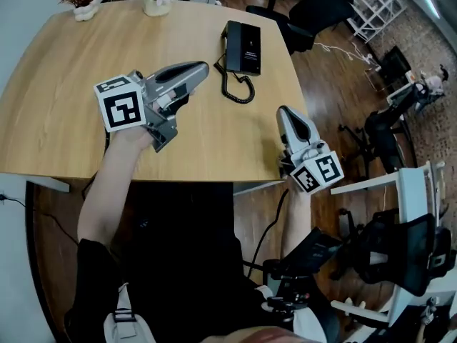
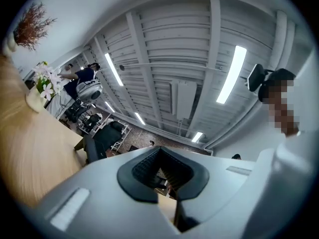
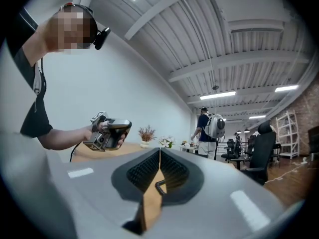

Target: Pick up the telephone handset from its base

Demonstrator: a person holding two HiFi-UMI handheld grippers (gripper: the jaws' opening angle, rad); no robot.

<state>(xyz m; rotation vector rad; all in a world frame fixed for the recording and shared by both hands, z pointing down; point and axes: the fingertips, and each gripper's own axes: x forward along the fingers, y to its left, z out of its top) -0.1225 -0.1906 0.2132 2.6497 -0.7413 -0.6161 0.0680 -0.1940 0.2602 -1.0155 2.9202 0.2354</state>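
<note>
The handset (image 1: pixel 227 43) lies on its base (image 1: pixel 247 48), far centre of the worktop (image 1: pixel 71 84), with the cord (image 1: pixel 239 88) coiled just near of it. The left claw (image 1: pixel 203 68) and right claw (image 1: pixel 283 110) are both pressed together, empty and short of it. Advised: spread one claw before approach, straddle the handset's middle and lift straight, minding cord slack.

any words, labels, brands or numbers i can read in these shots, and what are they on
No text can be read in any view.
Telephone: any print on its black top is too small to read.
Cube on the left gripper: black-and-white square pattern, no letters or digits.
Cube on the right gripper: the same kind of pattern, no letters.
</note>
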